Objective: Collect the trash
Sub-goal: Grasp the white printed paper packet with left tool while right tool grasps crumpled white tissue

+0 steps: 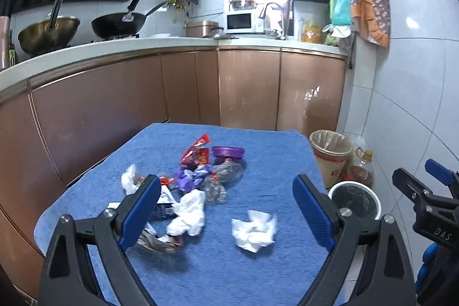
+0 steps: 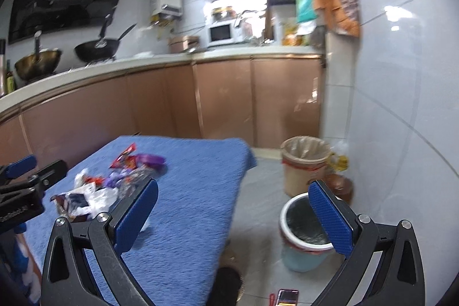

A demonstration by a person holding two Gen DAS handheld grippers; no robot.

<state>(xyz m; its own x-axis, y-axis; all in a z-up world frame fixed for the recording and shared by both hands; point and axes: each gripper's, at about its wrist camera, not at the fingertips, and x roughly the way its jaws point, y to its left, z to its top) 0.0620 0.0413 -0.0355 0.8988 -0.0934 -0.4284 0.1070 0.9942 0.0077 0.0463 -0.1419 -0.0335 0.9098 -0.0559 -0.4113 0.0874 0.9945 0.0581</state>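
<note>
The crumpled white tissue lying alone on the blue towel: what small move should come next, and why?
Probably lower the left hand-held gripper onto the crumpled white tissue. Its jaws stand open and empty, and the tissue lies apart from the pile, just ahead. The white-rimmed bin waits beside the blue towel.

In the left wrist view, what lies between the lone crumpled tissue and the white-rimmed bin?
Only bare blue towel up to the table edge; nothing between the tissue and the bin.
</note>
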